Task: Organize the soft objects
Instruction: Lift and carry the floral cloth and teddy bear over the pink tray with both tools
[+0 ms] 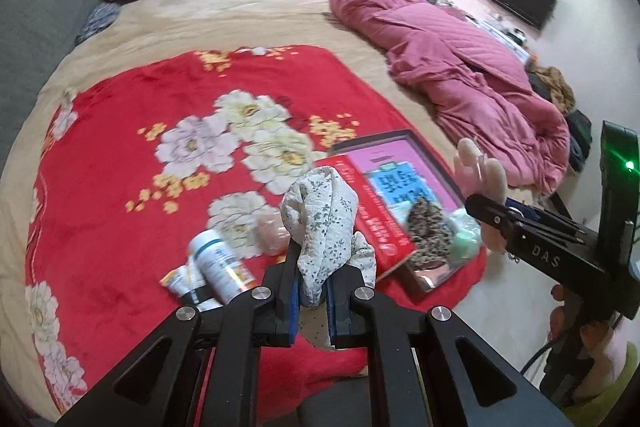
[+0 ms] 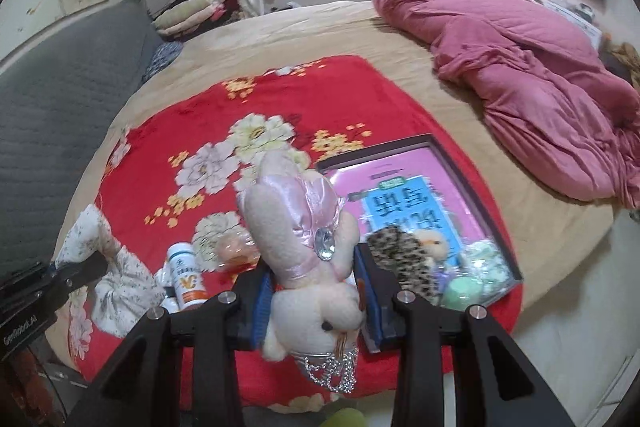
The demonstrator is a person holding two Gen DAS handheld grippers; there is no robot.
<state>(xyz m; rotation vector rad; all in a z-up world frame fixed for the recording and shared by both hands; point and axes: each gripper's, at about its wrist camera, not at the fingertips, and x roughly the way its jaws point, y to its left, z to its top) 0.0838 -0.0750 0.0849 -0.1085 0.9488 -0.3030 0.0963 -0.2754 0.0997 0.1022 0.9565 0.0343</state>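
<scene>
My left gripper (image 1: 312,291) is shut on a white floral cloth (image 1: 324,223) and holds it above the red flowered blanket (image 1: 132,227). My right gripper (image 2: 316,291) is shut on a cream plush bunny (image 2: 304,247) with pink satin ears and a silver chain. The bunny's ears also show in the left wrist view (image 1: 480,167), held to the right of the cloth. A leopard-print soft toy (image 2: 400,259) and pale green soft items (image 2: 476,275) lie on the pink book (image 2: 404,183) beside the bunny.
A white pill bottle (image 1: 218,263) and small tubes (image 1: 188,283) lie on the blanket near the left gripper. A red book (image 1: 372,219) lies beside the pink one. A crumpled pink quilt (image 1: 460,67) covers the bed's right side. A grey headboard (image 2: 60,99) stands at left.
</scene>
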